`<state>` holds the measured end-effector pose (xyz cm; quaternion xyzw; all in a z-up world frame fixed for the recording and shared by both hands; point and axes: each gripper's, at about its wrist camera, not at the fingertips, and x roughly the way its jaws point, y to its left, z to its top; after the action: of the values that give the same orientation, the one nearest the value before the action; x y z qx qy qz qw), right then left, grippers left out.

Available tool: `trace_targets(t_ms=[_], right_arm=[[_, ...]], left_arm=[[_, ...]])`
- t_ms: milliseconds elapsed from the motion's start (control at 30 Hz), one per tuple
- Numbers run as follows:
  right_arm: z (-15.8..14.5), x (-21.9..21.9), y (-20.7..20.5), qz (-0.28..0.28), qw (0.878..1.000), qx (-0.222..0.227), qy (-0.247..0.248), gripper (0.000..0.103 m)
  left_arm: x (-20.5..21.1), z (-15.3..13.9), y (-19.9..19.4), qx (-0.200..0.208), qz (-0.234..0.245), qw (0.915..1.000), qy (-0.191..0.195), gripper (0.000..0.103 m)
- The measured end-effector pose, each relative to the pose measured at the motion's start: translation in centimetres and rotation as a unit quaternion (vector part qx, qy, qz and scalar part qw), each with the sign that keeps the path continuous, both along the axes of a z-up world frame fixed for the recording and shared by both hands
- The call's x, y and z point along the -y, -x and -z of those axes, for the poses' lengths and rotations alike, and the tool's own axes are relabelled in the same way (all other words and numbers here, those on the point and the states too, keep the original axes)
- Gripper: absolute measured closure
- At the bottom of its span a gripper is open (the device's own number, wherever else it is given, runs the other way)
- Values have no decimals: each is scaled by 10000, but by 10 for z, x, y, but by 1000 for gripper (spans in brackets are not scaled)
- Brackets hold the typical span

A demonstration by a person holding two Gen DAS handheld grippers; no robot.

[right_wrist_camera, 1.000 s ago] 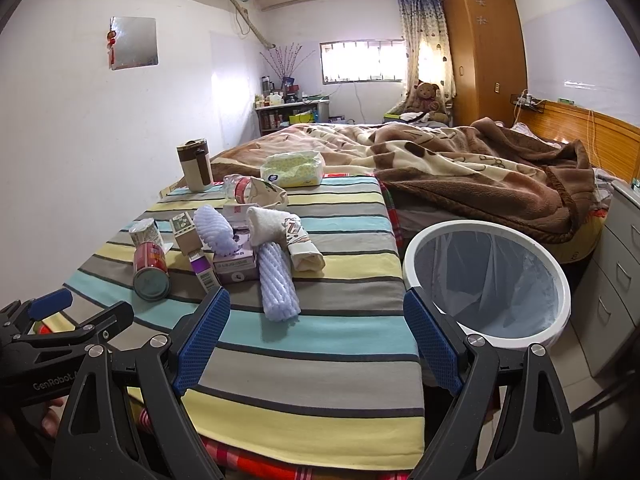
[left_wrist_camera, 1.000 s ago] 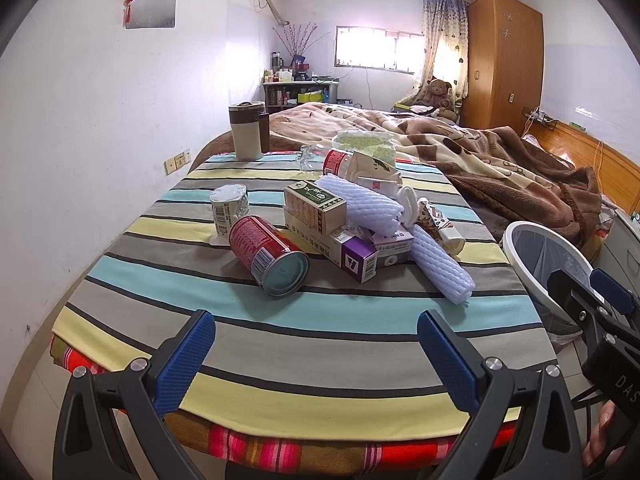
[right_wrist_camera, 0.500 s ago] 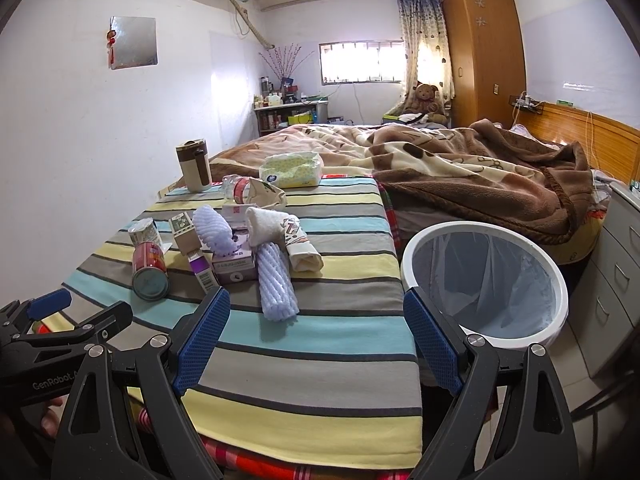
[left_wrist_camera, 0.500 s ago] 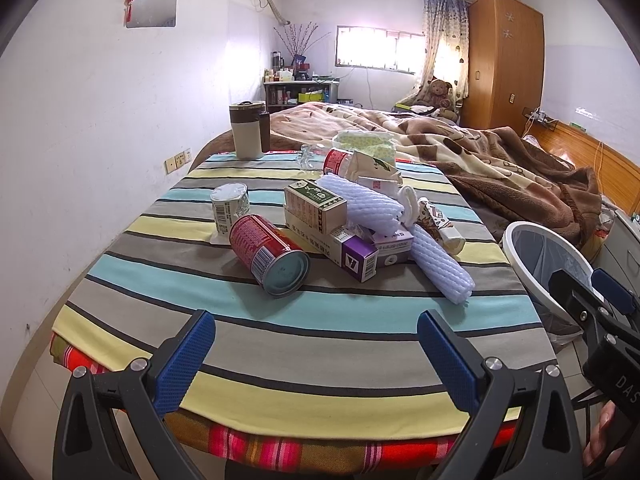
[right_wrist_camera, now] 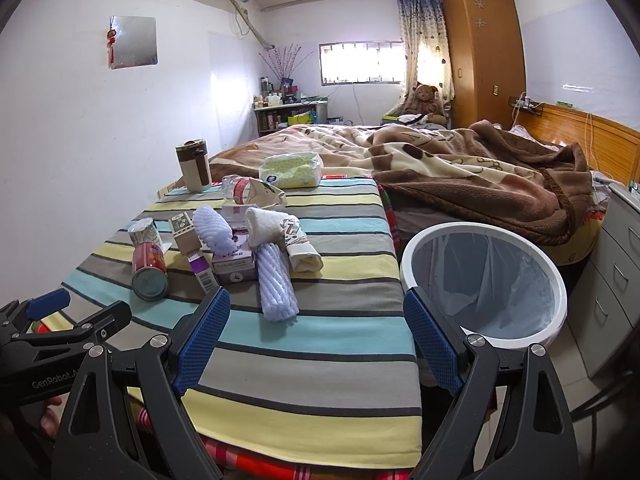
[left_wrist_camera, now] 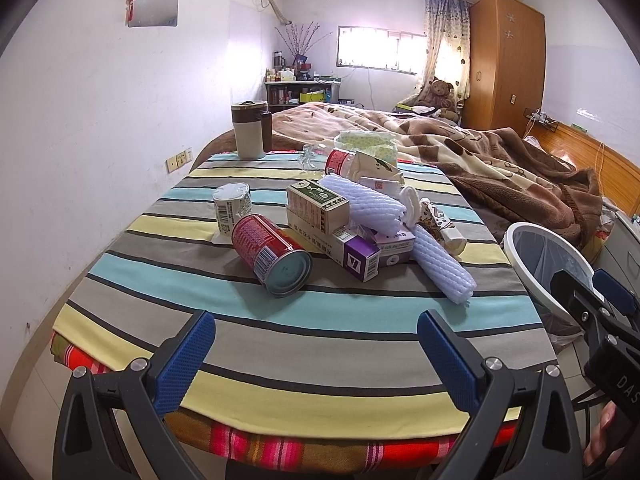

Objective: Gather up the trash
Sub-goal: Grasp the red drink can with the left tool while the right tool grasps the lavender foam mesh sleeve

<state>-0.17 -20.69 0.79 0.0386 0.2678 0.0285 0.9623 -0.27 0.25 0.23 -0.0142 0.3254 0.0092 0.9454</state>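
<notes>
Jaws wide, both grippers (left_wrist_camera: 316,350) (right_wrist_camera: 316,334); trash pile (left_wrist_camera: 344,224) untouched.

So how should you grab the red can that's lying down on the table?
Probably across its round body, near the middle. The red can lies on its side with its flat silver end toward the left gripper, so come from above with a finger on each curved side. Its far side sits close to the white cup and the boxes, so come down carefully. Both grippers are open.
</notes>
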Motion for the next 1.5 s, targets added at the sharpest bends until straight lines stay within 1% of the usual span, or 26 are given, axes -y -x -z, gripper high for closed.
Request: trace_targets(t_ms=[867, 1167, 1300, 1500], right_arm=[[2, 1, -1, 5, 10000, -20, 22, 13], [8, -3, -12, -31, 9999, -111, 99, 13], [16, -4, -23, -88, 9996, -265, 69, 13], [25, -12, -39, -243, 9987, -431, 122, 13]], left_arm=[[-2, 0, 0, -30, -2, 10000, 13, 0], [-14, 8, -12, -181, -68, 9998, 17, 0], [-29, 15, -24, -311, -122, 9994, 114, 0], [-59, 25, -46, -521, -238, 9971, 494, 2]])
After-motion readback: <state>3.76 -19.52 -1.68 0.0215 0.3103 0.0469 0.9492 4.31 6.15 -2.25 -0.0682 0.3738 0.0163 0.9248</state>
